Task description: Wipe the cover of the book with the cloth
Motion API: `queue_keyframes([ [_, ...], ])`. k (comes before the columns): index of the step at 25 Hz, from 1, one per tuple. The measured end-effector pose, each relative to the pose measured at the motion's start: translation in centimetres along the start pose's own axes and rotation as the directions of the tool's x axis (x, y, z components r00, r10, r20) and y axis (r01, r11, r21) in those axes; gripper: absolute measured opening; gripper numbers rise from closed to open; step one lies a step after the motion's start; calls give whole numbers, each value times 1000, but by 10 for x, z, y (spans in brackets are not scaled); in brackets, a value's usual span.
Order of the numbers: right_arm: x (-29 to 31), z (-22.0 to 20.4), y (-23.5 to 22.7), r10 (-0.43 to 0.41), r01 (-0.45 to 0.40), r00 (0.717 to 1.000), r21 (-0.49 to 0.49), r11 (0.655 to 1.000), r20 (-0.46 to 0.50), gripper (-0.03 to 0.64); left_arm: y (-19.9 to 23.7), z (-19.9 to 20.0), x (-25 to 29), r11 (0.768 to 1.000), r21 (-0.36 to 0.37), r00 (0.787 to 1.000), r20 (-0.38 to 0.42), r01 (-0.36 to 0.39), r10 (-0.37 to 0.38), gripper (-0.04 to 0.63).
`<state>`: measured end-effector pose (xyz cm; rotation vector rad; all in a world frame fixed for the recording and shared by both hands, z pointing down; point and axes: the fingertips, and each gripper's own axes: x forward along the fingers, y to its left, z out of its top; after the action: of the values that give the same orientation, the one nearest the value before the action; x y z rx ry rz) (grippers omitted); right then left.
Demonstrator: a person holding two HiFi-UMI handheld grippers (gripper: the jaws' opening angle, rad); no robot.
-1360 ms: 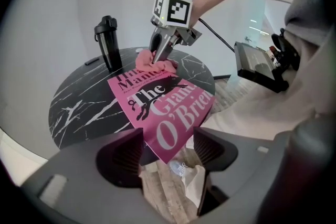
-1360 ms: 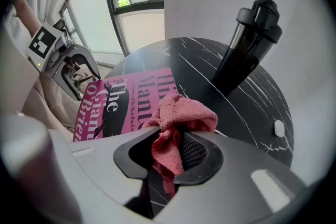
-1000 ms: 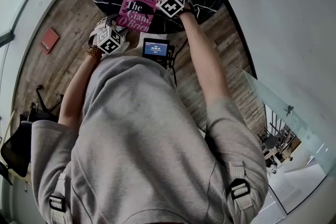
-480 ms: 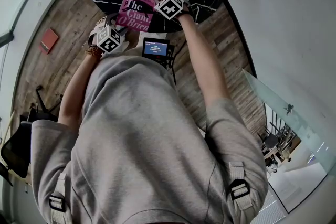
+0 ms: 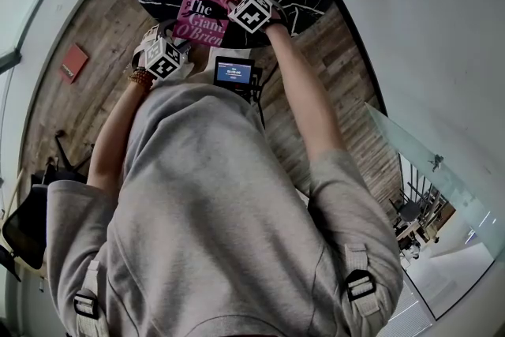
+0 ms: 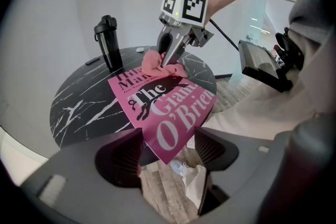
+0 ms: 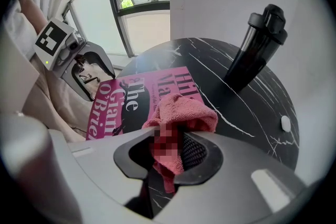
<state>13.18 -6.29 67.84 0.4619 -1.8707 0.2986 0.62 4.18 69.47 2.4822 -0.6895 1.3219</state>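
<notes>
Cloth (image 7: 184,110) clamped in right hand-held gripper (image 7: 170,147) touches book (image 7: 152,86); left hand-held gripper (image 6: 168,147) gapes; bottle (image 6: 108,42) shows only in gripper views.

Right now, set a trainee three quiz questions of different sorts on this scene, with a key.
1. True or false: the right hand-held gripper is shut on the pink terry cloth.
2. The cloth rests on: A) the magenta paperback book; B) the wooden floor; C) the tall black bottle.
3. Which hand-held gripper has its jaws apart, with the book's near corner between them?

Key: 1 true. 2 A. 3 the left hand-held gripper.
</notes>
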Motion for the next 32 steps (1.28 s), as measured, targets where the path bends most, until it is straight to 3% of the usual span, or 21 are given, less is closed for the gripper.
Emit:
queue_keyframes([
  [19,0,-6,30,58,-58,998,-22,998,-6,98,0,0,0,1000,0,1000,-2,0,0,314],
  [32,-3,-8,67,160,-162,986,-92,982,-38,98,0,-1,0,1000,-2,1000,0,4,-4,314],
])
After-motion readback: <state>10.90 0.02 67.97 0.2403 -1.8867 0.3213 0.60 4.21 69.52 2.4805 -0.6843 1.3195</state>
